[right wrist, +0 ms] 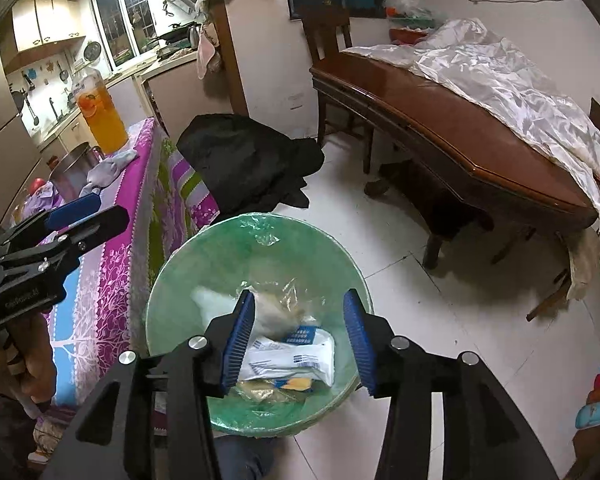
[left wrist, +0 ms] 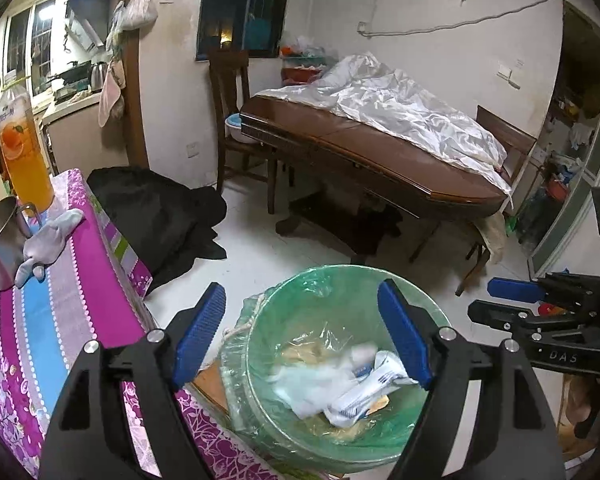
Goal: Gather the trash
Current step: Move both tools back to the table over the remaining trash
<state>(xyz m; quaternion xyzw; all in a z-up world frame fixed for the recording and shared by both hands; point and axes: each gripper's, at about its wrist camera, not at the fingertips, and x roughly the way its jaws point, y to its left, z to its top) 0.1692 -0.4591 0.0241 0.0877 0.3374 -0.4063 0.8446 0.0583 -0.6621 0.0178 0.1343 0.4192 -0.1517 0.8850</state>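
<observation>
While both tools hang over the green-lined bin beside the desk, I read this as the drop: white wrappers lie inside it. My left gripper gapes wide and empty; my right gripper stands partly open, touching nothing.

Glossy wooden table, thin green plastic bin liner, metal mug
</observation>
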